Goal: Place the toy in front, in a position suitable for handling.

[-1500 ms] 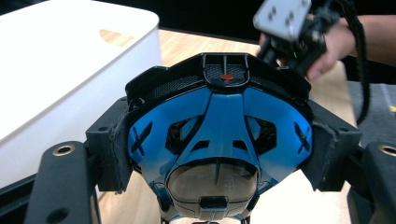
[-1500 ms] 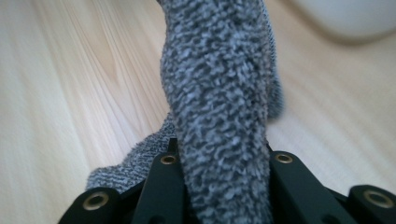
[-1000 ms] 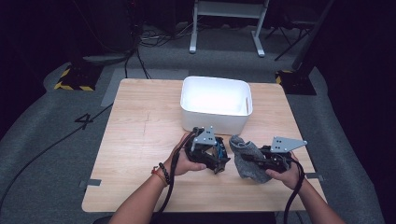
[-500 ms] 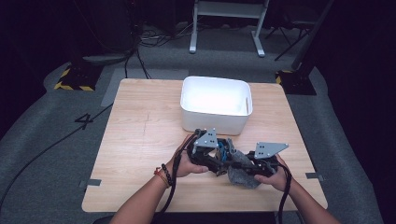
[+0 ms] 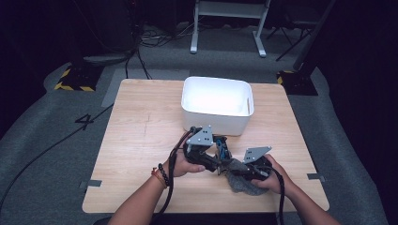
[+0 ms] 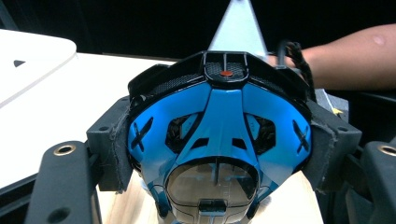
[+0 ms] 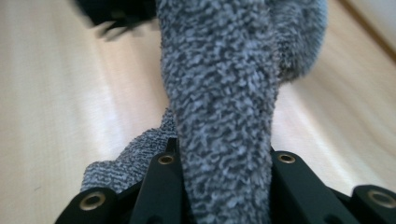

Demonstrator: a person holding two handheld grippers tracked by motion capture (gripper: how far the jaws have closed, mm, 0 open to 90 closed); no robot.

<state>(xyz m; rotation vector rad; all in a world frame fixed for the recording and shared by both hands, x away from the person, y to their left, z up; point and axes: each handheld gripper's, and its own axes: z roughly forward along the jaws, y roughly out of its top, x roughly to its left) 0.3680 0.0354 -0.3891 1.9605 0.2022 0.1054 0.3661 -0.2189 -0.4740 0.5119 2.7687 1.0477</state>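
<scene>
A: How many things are on the table point(image 5: 141, 140)?

B: One white bin point(image 5: 218, 104), one grey cloth point(image 5: 241, 183), and one blue and black object, a helmet-like shell point(image 6: 219, 140) with a clear visor at its bottom. Two grippers, one in each of the person's hands.

A: Who holds what?

B: The left gripper point(image 6: 219, 154) clasps the blue shell: its padded jaws press on the shell's two sides, so it sits squarely between them, held wide. The right gripper point(image 7: 224, 186) is clenched on the grey cloth; a thick fold of it rises from between the two black jaws and runs up away from them.

A: Where is all that on the table?

B: Near the person's edge, in front of the bin. In the high view the left gripper point(image 5: 202, 152) is just before the bin's near wall, and the right gripper point(image 5: 246, 171) is beside it to the right, with the cloth bunched under and around it, touching the wood.

A: Anything hard to make out?

B: From above, the shell is mostly covered by the left gripper and hand; a bit of blue shows. The cloth's upper end is cut off in the right gripper view, and a dark blurred shape sits at that picture's top left. I can't tell whether cloth and shell touch.
</scene>
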